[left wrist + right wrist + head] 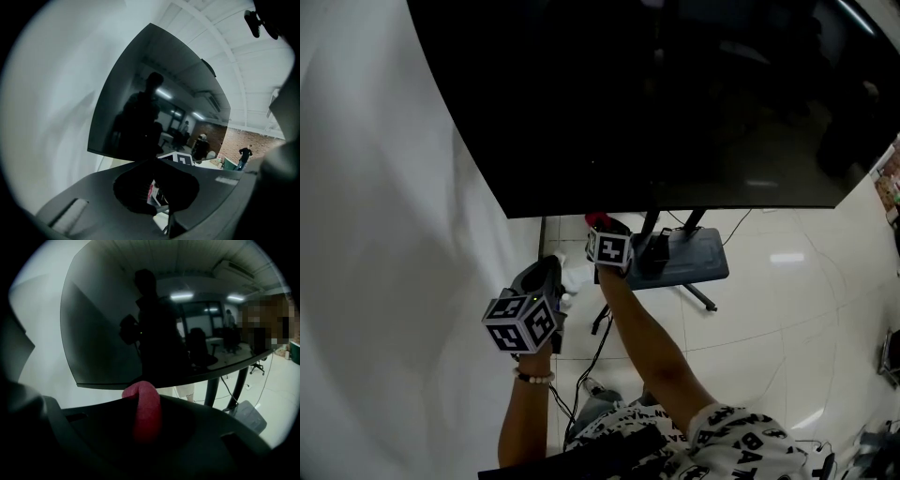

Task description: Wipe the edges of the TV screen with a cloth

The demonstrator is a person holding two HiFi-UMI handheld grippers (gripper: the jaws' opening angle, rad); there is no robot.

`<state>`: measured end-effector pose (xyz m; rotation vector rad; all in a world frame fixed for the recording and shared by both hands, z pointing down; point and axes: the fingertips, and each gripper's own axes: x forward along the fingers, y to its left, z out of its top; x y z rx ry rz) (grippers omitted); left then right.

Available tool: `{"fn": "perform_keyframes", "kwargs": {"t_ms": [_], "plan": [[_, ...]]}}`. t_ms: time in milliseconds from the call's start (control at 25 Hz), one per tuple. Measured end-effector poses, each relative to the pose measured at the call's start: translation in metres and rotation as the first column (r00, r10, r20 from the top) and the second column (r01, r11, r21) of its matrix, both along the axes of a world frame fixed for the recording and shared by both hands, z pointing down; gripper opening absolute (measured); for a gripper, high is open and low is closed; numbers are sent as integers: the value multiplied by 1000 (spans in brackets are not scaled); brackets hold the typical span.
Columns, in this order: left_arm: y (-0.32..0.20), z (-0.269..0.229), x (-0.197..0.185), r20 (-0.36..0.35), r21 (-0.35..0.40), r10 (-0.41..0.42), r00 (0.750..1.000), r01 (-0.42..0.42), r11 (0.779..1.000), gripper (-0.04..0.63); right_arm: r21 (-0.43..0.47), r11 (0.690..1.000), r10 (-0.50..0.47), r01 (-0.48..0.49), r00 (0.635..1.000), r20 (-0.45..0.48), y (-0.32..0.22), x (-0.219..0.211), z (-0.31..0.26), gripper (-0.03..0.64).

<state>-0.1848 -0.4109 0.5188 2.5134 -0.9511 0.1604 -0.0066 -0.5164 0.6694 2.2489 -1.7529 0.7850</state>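
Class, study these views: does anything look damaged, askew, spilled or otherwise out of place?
Nothing stands out. The large black TV screen looks unbroken on its dark stand, and the red cloth sits pinched in the right gripper just under the screen's bottom edge.

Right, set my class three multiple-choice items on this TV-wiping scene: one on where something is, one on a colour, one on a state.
1. Where is the right claw relative to the TV screen?
A. Above its top edge
B. Just under its bottom edge
C. Behind it

2. What colour is the cloth?
A. Blue
B. Yellow
C. Red

3. What state is the right claw in?
A. Shut on the cloth
B. Open and empty
C. Open around a cable

Answers:
1 B: the head view shows it right below the bottom edge.
2 C: it shows red in the head view and the right gripper view.
3 A: the right gripper view shows the cloth pinched between its jaws.
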Motion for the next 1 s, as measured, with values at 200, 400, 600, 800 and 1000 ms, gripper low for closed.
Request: {"fn": "perform_keyframes", "kwargs": {"t_ms": [200,400,600,800,1000], "plan": [[7,15,43,52,14,-3,999,2,1000,-12,8,1000,-17,17,1000,6,17,43,-2,66],[15,37,83,85,-11,-48,995,49,999,-12,2,999,-49,49,999,19,38,83,-3,66],[32,44,134,79,-37,-81,994,84,996,-12,2,997,-78,78,996,32,60,132,-7,66],[51,52,195,93,-29,-70,993,73,997,-12,4,996,-91,91,995,42,82,187,-4,66],[65,55,239,125,-34,-38,991,43,998,-12,8,997,-80,80,995,54,107,231,-9,66]]}}
